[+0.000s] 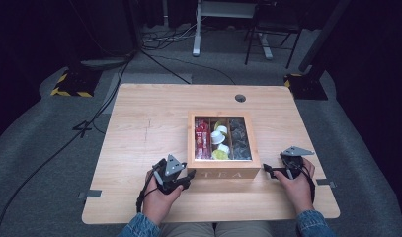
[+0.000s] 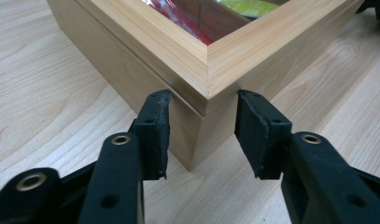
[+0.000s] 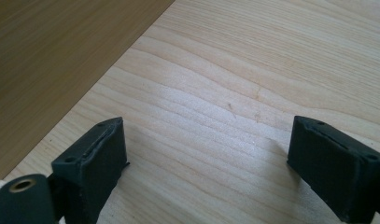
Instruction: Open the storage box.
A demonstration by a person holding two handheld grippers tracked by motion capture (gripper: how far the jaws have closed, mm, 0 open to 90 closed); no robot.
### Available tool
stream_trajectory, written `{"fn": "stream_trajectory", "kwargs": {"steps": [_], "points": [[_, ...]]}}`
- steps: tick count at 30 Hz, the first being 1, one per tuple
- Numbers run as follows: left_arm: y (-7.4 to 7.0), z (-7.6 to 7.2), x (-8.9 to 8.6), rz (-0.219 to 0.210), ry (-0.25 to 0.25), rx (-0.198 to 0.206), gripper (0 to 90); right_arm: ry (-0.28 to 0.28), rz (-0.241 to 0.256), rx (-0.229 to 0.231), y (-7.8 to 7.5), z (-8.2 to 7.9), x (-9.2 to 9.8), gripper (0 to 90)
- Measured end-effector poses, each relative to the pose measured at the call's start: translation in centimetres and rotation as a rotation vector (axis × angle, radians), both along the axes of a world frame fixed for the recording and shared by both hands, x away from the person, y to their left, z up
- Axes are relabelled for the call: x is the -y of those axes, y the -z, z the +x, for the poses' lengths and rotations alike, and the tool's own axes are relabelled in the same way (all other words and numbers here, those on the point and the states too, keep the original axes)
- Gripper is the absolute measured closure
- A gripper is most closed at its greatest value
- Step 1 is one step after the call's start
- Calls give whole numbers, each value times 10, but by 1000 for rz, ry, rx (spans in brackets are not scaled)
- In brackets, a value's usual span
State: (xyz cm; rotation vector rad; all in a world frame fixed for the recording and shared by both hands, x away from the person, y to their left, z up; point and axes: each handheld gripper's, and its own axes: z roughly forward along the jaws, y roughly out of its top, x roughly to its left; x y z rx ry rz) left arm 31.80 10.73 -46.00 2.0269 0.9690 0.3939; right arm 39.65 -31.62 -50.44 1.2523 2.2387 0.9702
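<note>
A wooden tea box (image 1: 223, 174) with "TEA" on its front stands at the middle of the table, its windowed lid down. Through the window I see red packets (image 1: 202, 138), white and yellow pods (image 1: 219, 138) and grey packets (image 1: 239, 139). My left gripper (image 1: 190, 174) is open at the box's front left corner. In the left gripper view its jaws (image 2: 201, 100) straddle that corner of the box (image 2: 178, 51) without touching it. My right gripper (image 1: 266, 171) is open just off the front right corner. In the right gripper view (image 3: 208, 126) its jaws hang over bare table beside the box wall (image 3: 47, 56).
The light wooden table (image 1: 149, 123) has a round cable hole (image 1: 240, 98) at its back edge. Cables (image 1: 114, 89) run over the grey carpet to the left. Desk and chair legs (image 1: 258, 39) stand beyond the table.
</note>
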Motion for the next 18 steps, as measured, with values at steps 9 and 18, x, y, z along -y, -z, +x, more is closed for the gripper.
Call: {"fn": "stream_trajectory", "kwargs": {"steps": [9, 18], "points": [[-6, -4, -2, 31, 5, 12, 673, 1, 0, 0, 0, 0, 0, 116], [-9, -2, -3, 19, 20, 11, 689, -107, 3, -27, -11, -11, -1, 321]]}}
